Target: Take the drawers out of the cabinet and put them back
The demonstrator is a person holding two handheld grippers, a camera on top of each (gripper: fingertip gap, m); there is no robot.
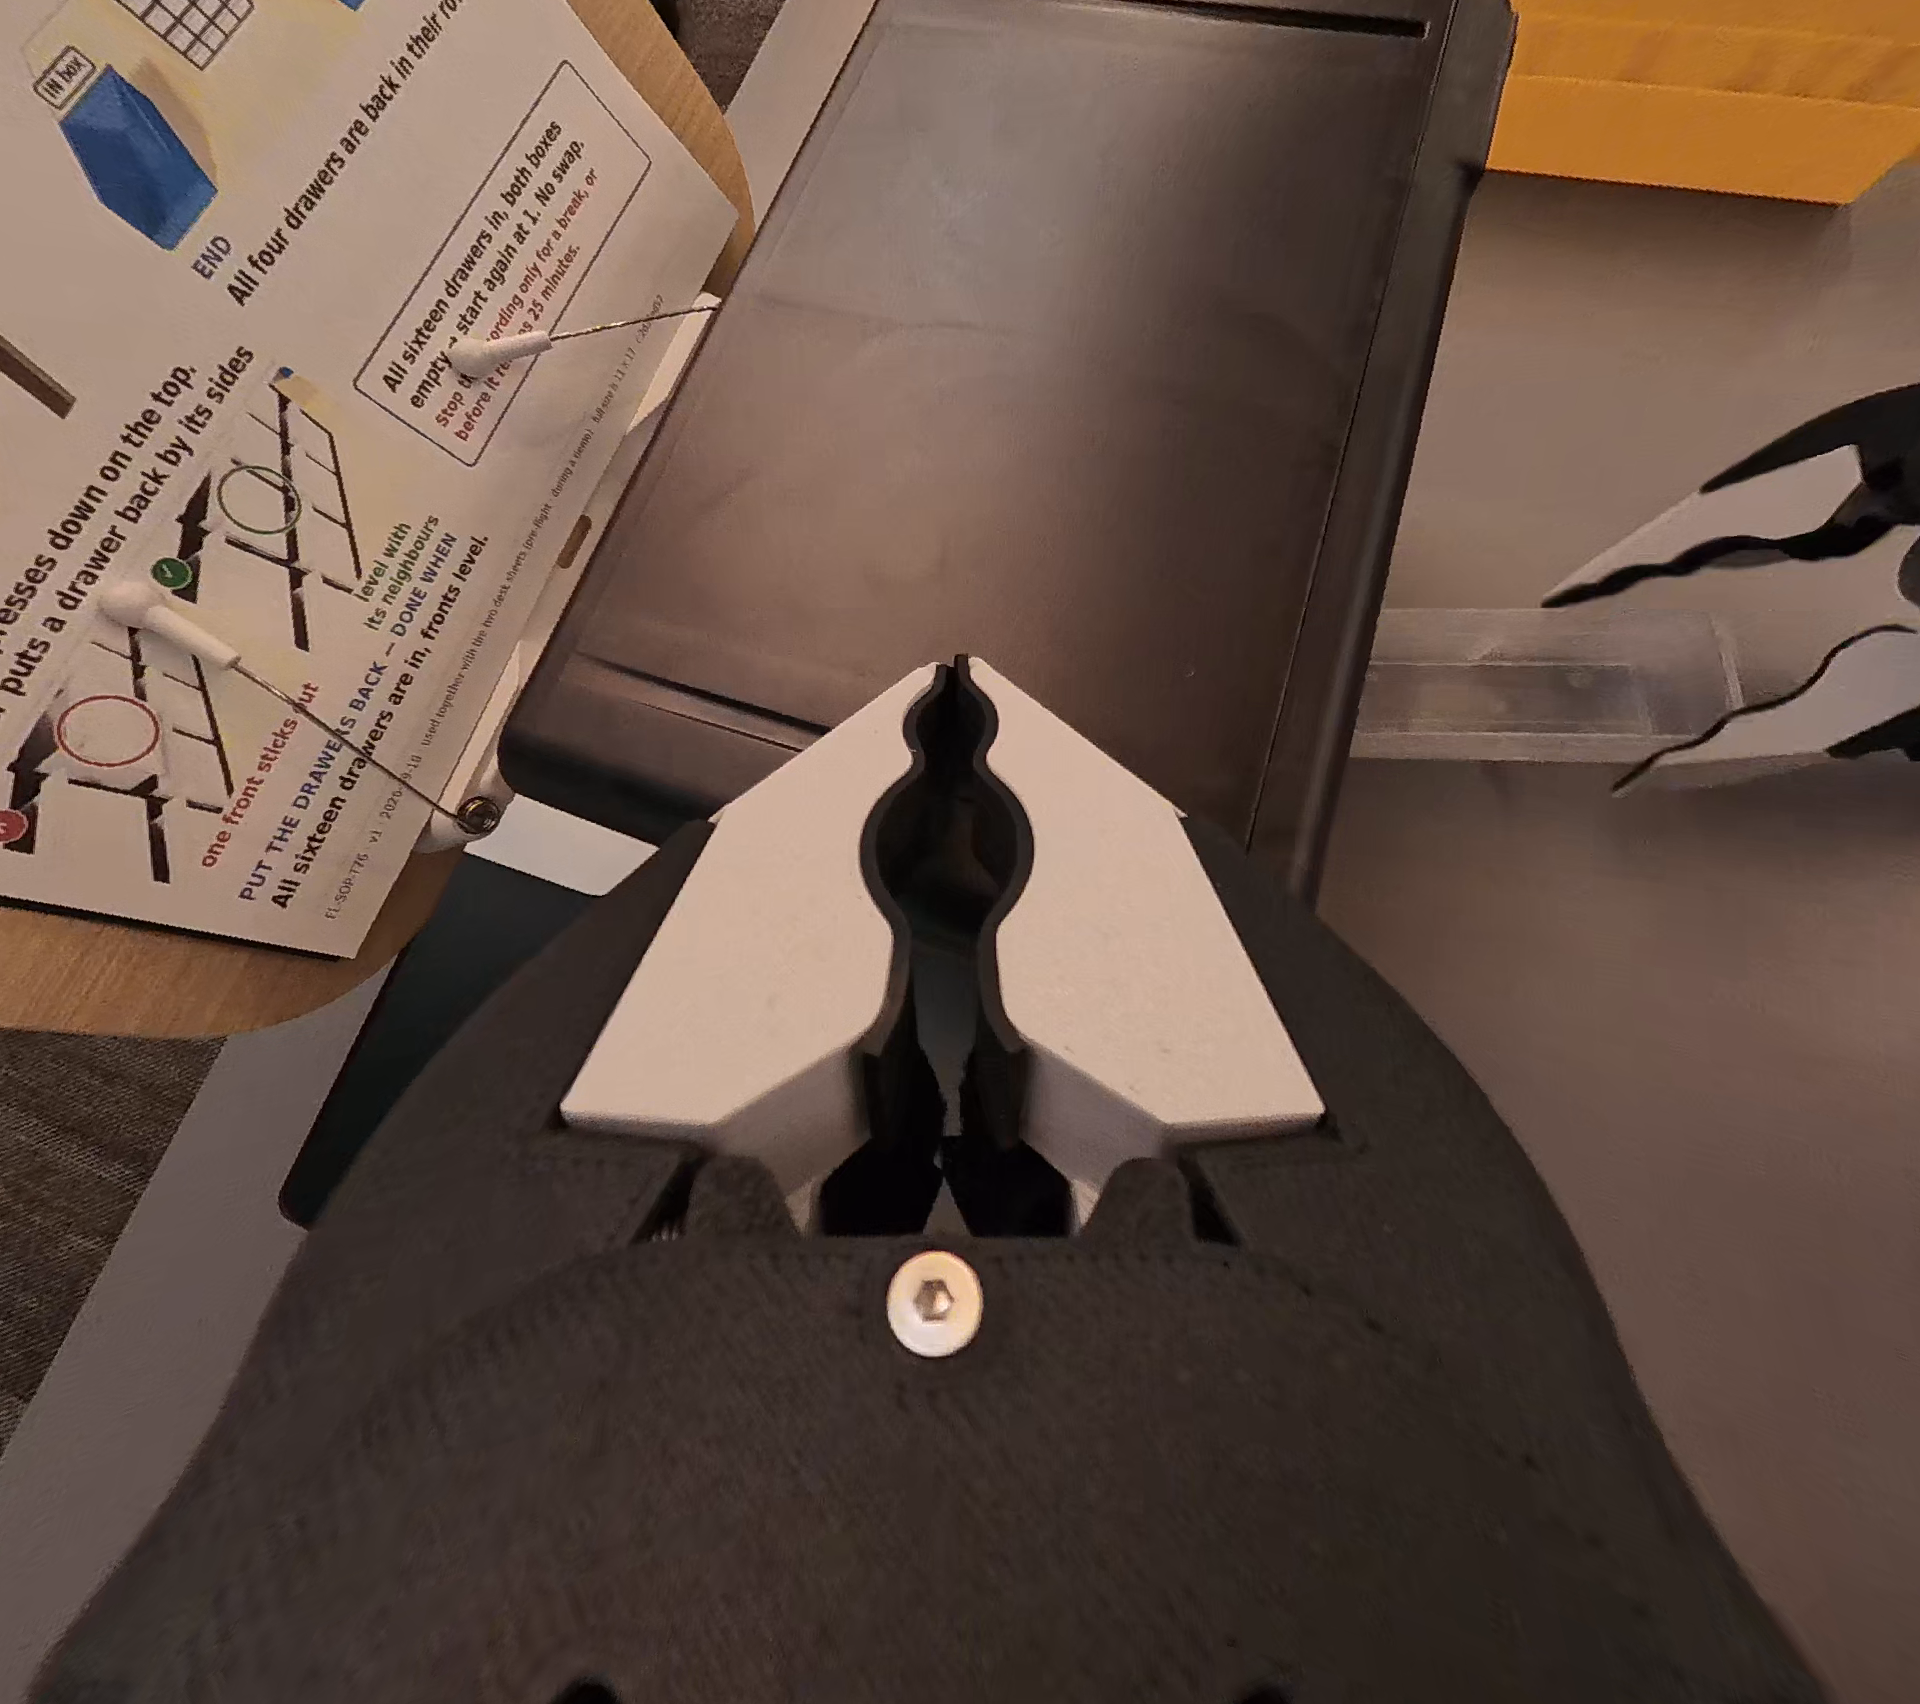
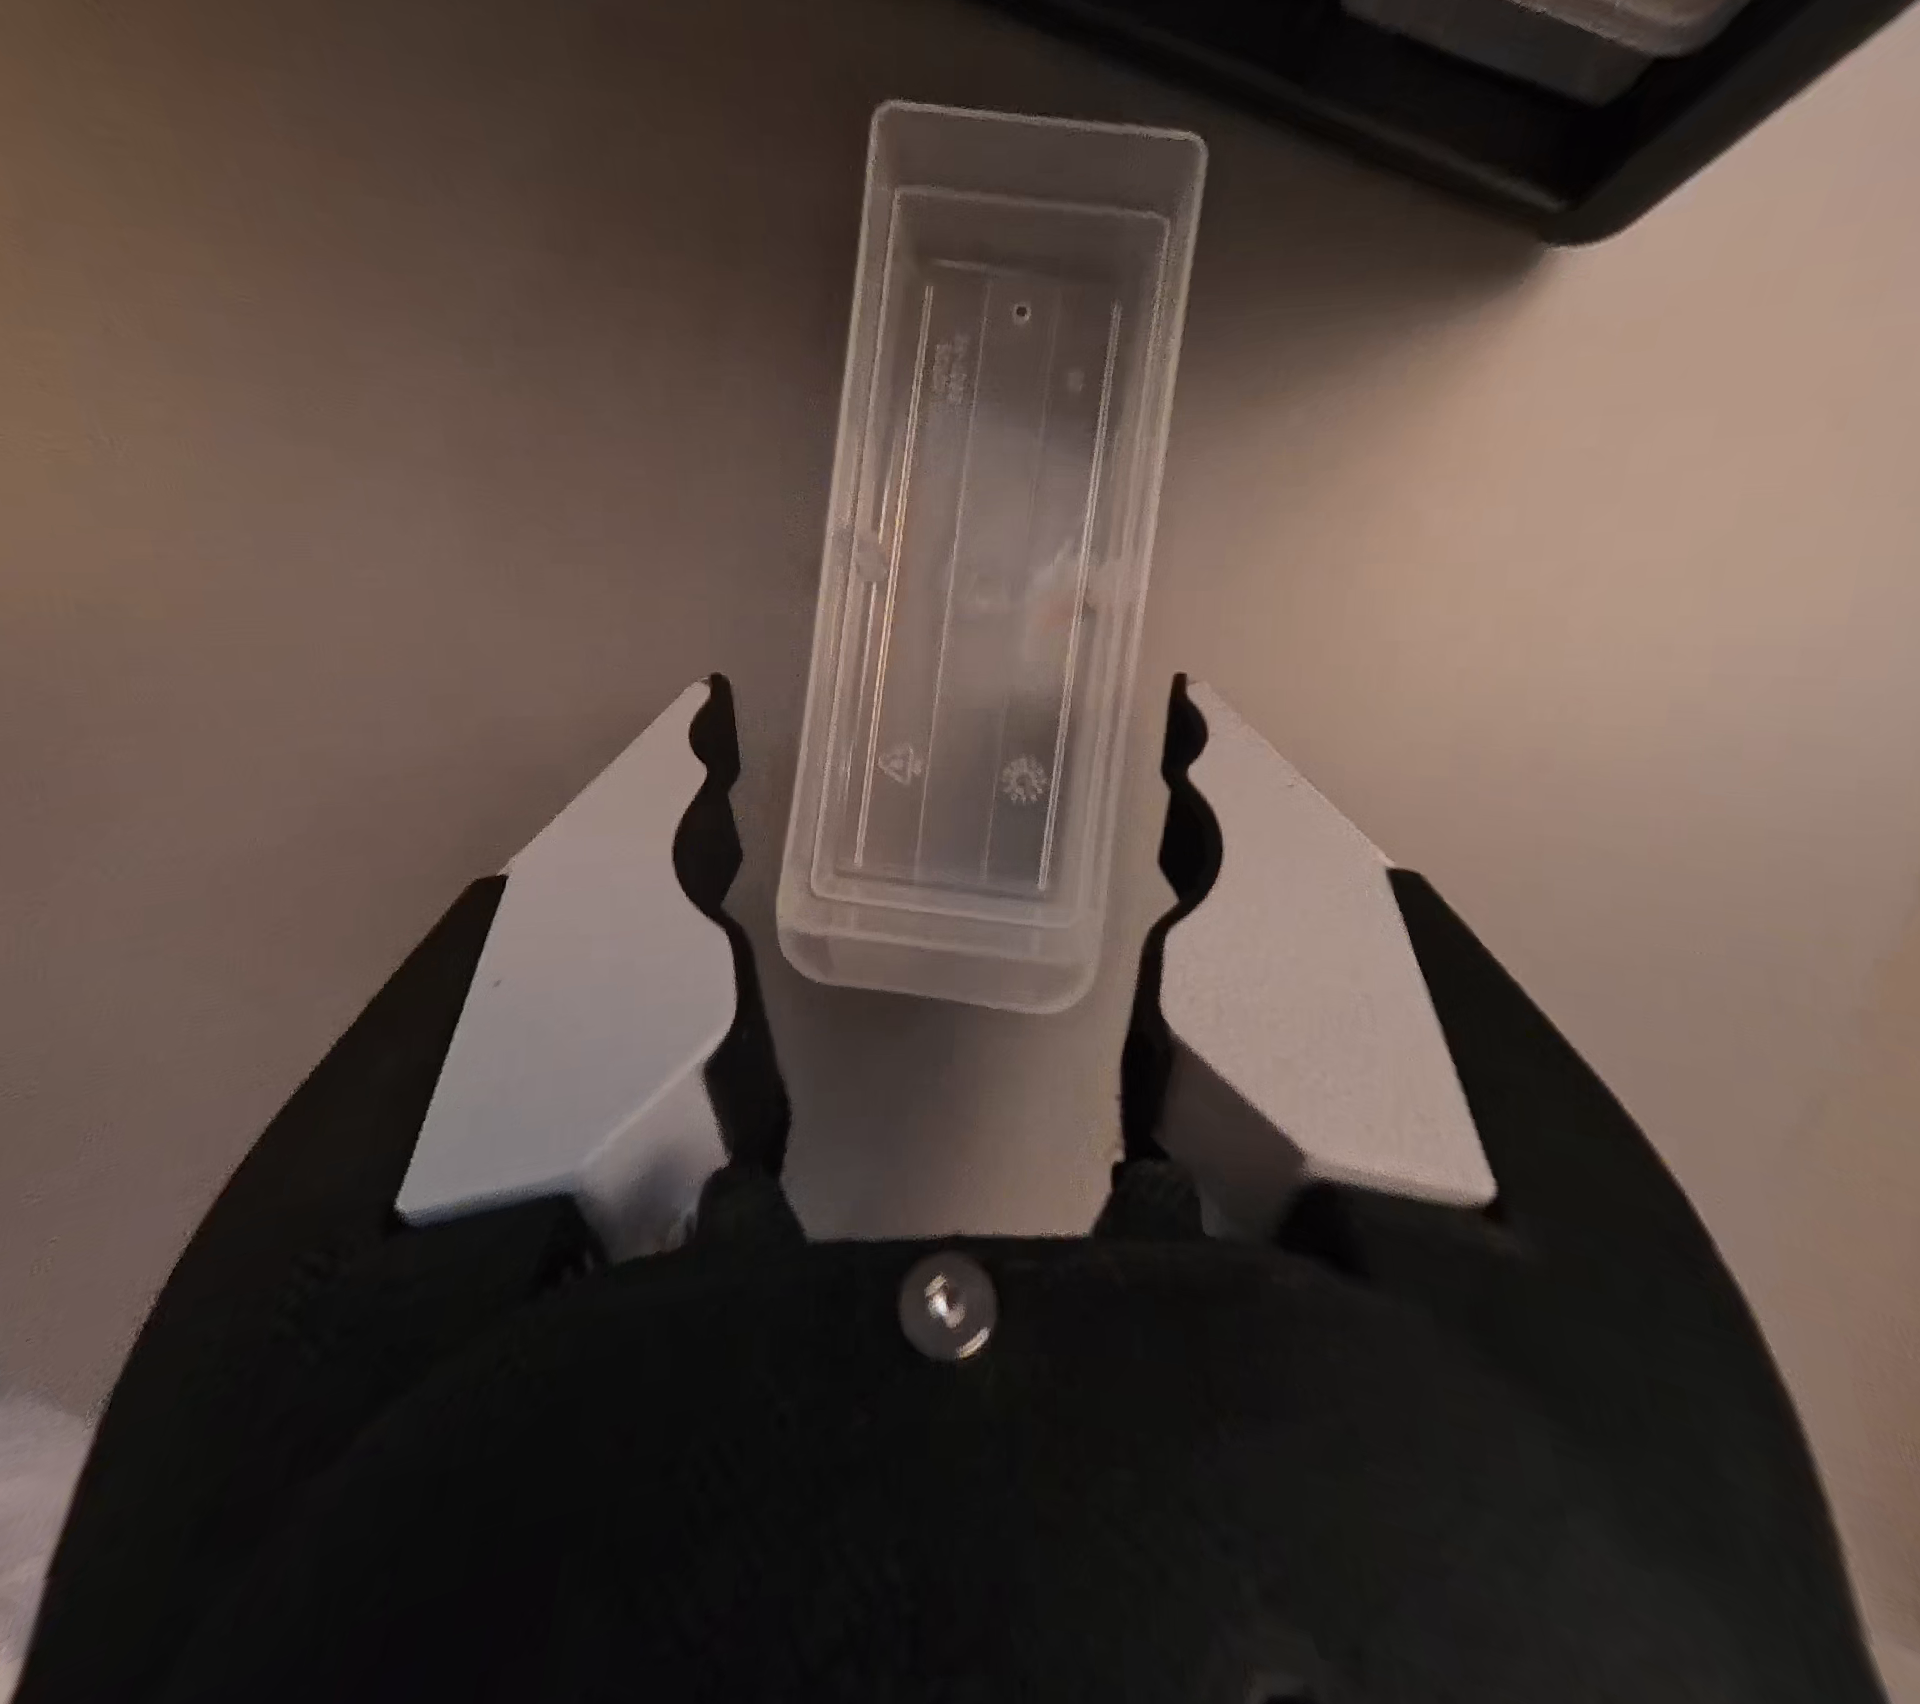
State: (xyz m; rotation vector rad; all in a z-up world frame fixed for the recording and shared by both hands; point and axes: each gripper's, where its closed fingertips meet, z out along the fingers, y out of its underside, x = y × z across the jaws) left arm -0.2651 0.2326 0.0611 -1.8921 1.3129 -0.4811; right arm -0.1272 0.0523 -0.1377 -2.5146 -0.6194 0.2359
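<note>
Paper (image 1: 312, 324) lies leftmost; beside it the left gripper (image 1: 958, 667), pressed together, rests atop the cabinet (image 1: 1039, 366). Rightward, the right gripper (image 2: 945, 688) straddles a clear drawer (image 2: 997, 553) on the table (image 2: 364, 407), spread, untouched. Squeezing thin walls off-centre could twist or flip it.

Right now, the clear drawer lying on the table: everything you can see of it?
The clear drawer is a long, narrow tray of frosted see-through plastic, empty, open side up, with moulded marks on its floor. It lies flat on the grey table, out of the black cabinet, angled slightly. The right claw is open around its near end; contact is unclear.
</note>
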